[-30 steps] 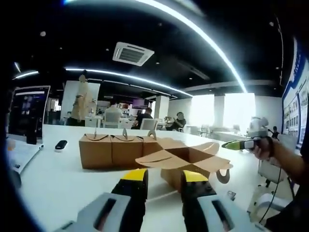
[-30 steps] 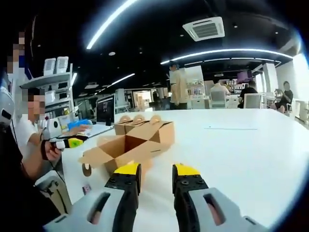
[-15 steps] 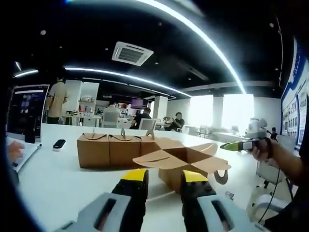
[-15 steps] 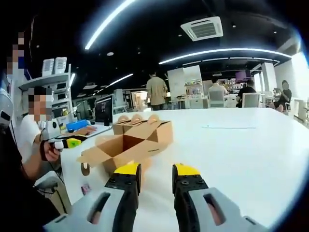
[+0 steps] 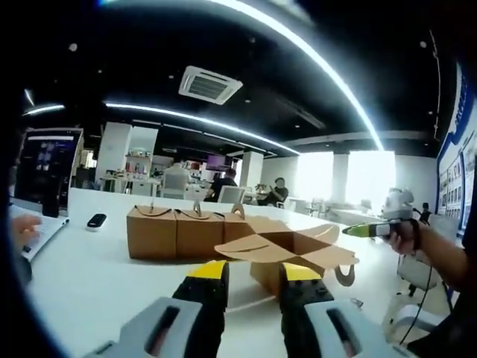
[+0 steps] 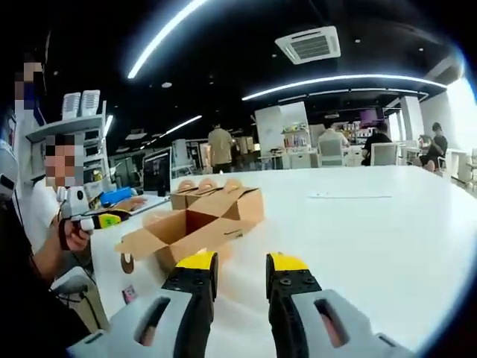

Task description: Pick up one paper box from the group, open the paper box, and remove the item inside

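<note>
Resting on a smooth white table (image 5: 89, 283), an opened brown cardboard box (image 5: 287, 250) splays its curved flaps beside three closed boxes (image 5: 179, 231); left gripper (image 5: 253, 277) and right gripper (image 6: 242, 268) hover parted, empty.

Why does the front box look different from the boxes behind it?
The front box has its top flaps spread wide open, while the back boxes are shut with little handles standing up on top. The front box sits alone, turned at an angle; the back boxes stand side by side in a neat row. All are plain brown cardboard on the white table.
</note>
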